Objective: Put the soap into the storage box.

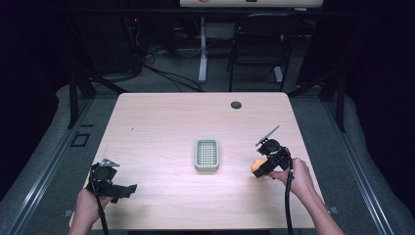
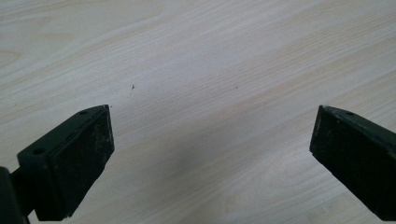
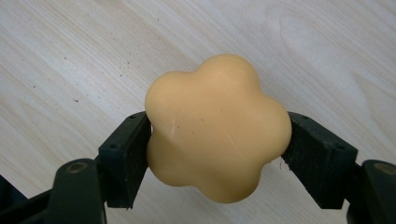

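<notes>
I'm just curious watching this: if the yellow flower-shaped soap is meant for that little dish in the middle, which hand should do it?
Probably the right. The right gripper is clamped on the soap beside the dish, while the left gripper is open over bare table, farther from it.

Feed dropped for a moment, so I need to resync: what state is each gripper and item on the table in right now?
Left gripper: open, jaws wide apart, nothing between them, over bare table.
Right gripper: shut on the flower-shaped soap.
Flower-shaped soap: yellow-orange, clamped between both jaws at the table's right side.
Soap dish: mid-table, upright, nothing on its grid.
</notes>
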A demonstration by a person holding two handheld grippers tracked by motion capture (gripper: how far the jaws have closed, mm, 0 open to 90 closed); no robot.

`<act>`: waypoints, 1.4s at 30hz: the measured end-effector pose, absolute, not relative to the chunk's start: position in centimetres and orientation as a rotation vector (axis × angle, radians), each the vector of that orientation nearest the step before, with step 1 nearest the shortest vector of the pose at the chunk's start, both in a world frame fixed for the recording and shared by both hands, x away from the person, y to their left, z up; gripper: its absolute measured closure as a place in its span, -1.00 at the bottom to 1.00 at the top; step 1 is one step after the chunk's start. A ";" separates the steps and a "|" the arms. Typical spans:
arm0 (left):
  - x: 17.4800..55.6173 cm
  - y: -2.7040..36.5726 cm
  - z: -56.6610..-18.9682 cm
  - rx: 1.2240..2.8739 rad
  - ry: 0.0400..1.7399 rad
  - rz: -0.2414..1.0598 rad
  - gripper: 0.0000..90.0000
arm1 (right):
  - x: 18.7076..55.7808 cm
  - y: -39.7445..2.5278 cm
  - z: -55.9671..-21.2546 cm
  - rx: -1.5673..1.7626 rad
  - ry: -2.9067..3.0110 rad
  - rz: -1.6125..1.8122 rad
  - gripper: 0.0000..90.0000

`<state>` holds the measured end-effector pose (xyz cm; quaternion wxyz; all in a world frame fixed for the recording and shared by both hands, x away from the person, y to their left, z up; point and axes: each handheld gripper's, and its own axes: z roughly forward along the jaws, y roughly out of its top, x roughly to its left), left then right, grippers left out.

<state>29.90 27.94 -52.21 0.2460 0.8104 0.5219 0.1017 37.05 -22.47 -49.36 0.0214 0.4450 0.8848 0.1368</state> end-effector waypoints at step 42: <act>29.8 28.0 -52.2 2.213 1.418 0.279 -1.00 | 40.1 -17.9 -47.2 1.262 2.762 0.461 -0.41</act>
